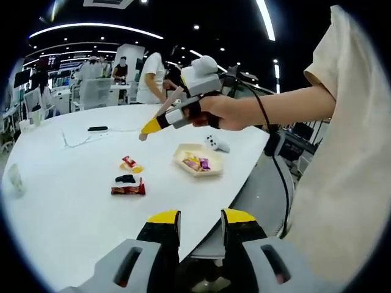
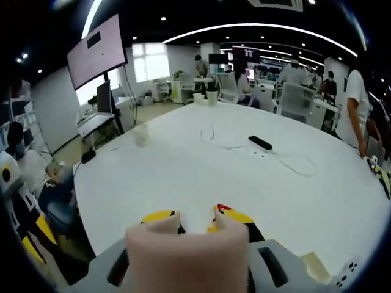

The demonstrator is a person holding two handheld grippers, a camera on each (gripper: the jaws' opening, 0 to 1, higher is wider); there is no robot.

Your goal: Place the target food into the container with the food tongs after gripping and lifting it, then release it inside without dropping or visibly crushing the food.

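Food on table: three wrapped snacks lay on the white table [image 1: 73,201]. They were a red-and-yellow packet [image 1: 130,163], a small black piece [image 1: 125,179] and a dark red packet [image 1: 128,190]. The black piece rested on the dark red packet's far edge.
Food in container: a pink-purple packet [image 1: 203,163] and a yellowish one [image 1: 190,163] lay side by side in the container.
Container: a shallow beige tray [image 1: 183,151] sat near the table edge on the person's side, just beside the loose snacks.
Tongs: a pale pink piece [image 2: 186,253] sat close to the lens at the right gripper's jaws, with two stubs rising from it. Whether it was clenched or released could not be told. It held no food.
Food relative to tongs: in the left gripper view the right gripper [image 1: 148,127] hung in the air above the table, beyond the snacks and apart from them. A thin beige bar [image 1: 173,99] slanted up from it.
Right gripper: a hand [image 1: 223,113] gripped it. In its own view [image 2: 195,218] the yellow tips flanked the pink piece over bare table.
Left gripper: the gripper [image 1: 200,217] had its jaws parted with nothing between them, over the near table edge.
Farther out: a white dotted object [image 1: 214,143] lay beyond the tray. A black remote [image 1: 98,129] and a thin cable [image 1: 76,141] lay toward the far edge.
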